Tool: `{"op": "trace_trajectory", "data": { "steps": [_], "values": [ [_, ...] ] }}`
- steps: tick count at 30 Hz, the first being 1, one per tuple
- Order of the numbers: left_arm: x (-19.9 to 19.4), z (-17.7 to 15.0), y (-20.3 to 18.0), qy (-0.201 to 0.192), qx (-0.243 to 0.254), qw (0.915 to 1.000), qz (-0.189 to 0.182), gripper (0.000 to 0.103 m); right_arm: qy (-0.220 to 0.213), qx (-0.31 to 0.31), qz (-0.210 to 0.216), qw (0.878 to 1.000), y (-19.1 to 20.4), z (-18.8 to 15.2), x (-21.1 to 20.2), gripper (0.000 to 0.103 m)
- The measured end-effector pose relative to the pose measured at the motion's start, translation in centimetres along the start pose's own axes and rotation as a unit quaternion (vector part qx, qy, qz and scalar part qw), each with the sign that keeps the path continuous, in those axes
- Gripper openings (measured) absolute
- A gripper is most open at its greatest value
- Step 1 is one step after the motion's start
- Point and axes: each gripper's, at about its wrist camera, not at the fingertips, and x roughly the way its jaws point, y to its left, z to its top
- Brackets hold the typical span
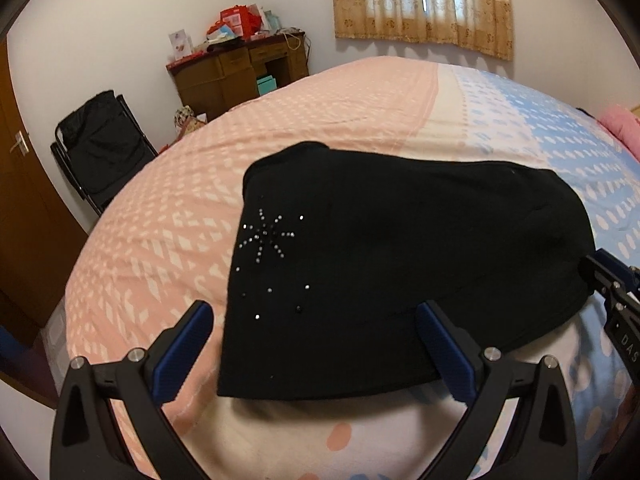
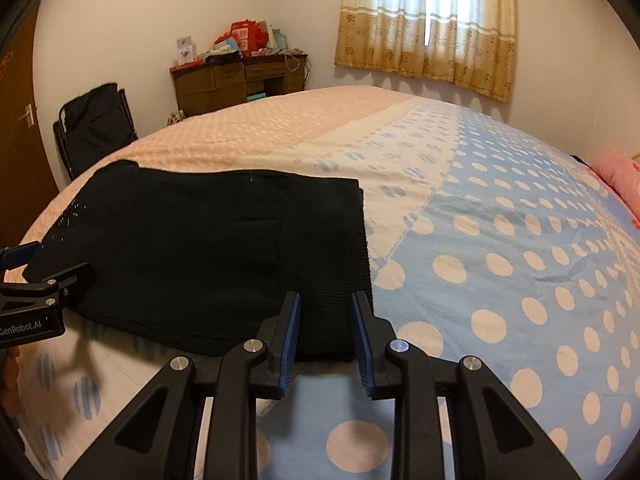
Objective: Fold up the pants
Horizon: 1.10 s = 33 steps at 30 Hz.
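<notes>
Black knit fabric makes up the pants [image 1: 400, 272], which lie flat on the bed [image 1: 168, 216] as a compact, already doubled-over block, straddling the pink and blue zones of the cover. A rhinestone star [image 1: 268, 236] marks the end towards the pink side; a ribbed band [image 2: 328, 240] forms the opposite end.

Handling judgement: the garment appears light, soft and limp. It will sag and drape when lifted, will not hold shape unsupported, and the stacked layers may slide apart. It is not fragile, though the stones could snag.

The left gripper [image 1: 316, 340] hovers over the near edge at the star end, jaws spread wide, the near corner lying below the gap with no pad pressing on it. The right gripper [image 2: 326, 322] has its jaws narrowed about the near corner of the ribbed band; whether the pads actually pinch the cloth cannot be told.

Recommended hold: both near corners, catching all layers together, well in from the edge.
</notes>
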Motion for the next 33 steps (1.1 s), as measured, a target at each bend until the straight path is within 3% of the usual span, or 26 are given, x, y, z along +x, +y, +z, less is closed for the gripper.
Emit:
{"op": "trace_trajectory", "data": {
  "steps": [3,7,11,18,24,33],
  "values": [
    [0.2,-0.2,0.3,0.015,-0.009,0.9998,-0.012,0.103,0.006,0.015,0.004,1.0,-0.2,0.1,-1.7,0.033],
    [-1.0,-0.4,0.8,0.019,-0.019,0.9996,-0.013,0.103,-0.027,0.06,0.019,0.998,-0.2,-1.2,-5.4,0.07],
    [-3.4,-1.6,0.3,-0.006,-0.005,1.0,-0.001,0.103,-0.029,0.087,0.033,0.995,0.5,-3.4,-7.8,0.071],
    [-6.8,-4.3,-0.5,-0.021,-0.02,0.9993,-0.023,0.103,-0.025,0.134,0.035,0.99,-0.1,-6.5,-10.6,0.071],
    [-10.1,-5.2,-1.0,-0.059,-0.018,0.9979,-0.019,0.103,-0.053,0.159,0.023,0.986,-0.9,-7.5,-13.6,0.071],
    [-12.9,-6.5,-0.7,-0.083,-0.021,0.9959,-0.029,0.103,-0.114,0.149,0.013,0.982,0.2,-8.2,-18.5,0.071]
  ]
}}
